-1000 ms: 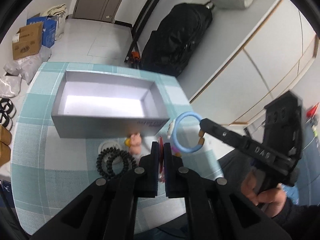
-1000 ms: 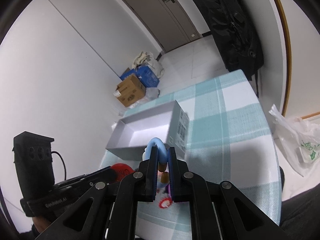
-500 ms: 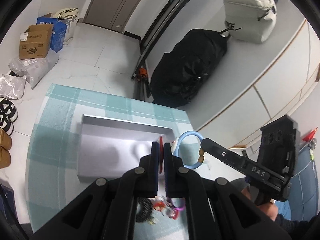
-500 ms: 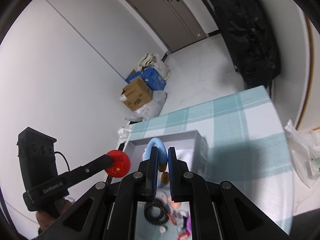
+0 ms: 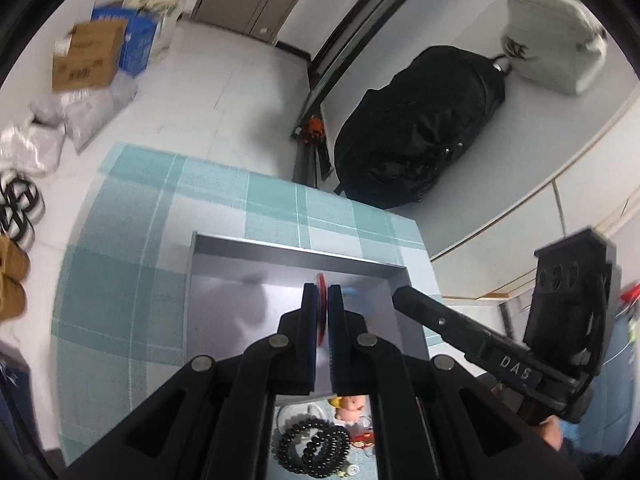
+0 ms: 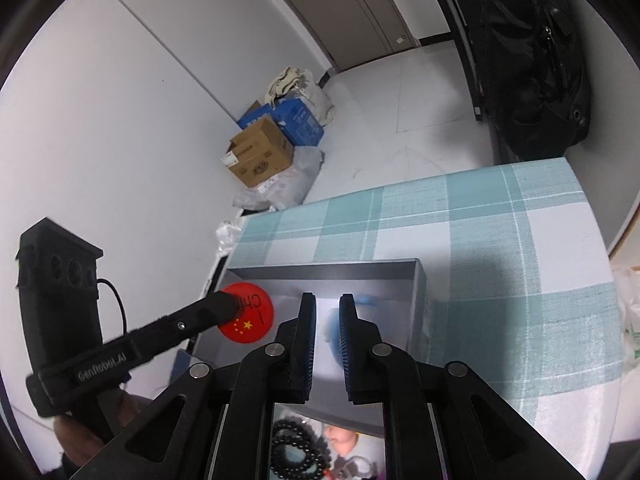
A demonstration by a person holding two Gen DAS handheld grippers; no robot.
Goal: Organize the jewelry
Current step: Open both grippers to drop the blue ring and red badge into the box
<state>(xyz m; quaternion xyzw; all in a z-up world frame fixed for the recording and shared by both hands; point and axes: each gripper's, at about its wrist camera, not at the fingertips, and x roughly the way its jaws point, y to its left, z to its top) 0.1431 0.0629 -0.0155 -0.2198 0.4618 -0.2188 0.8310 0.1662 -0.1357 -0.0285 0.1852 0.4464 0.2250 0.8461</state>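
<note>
A grey open box (image 5: 224,320) (image 6: 416,284) sits on the teal checked tablecloth. My left gripper (image 5: 323,294) is shut on a red round badge (image 5: 321,280) over the box; in the right wrist view the left gripper (image 6: 236,308) holds the badge (image 6: 248,320) above the box's left part. My right gripper (image 6: 327,304) is open and empty above the box. A blue ring (image 6: 340,332), blurred, is inside the box under my right gripper; it also shows in the left wrist view (image 5: 352,291). My right gripper (image 5: 404,296) reaches in from the right.
A black bead bracelet (image 5: 312,446) (image 6: 296,452), a small pig figure (image 5: 352,404) and other trinkets lie on the cloth in front of the box. A black bag (image 5: 420,128), cardboard boxes (image 6: 260,156) and shoes (image 5: 16,208) are on the floor.
My right gripper opened and let go of the blue ring, which is now in the box. Both grippers moved forward over the box; the left still holds the red badge.
</note>
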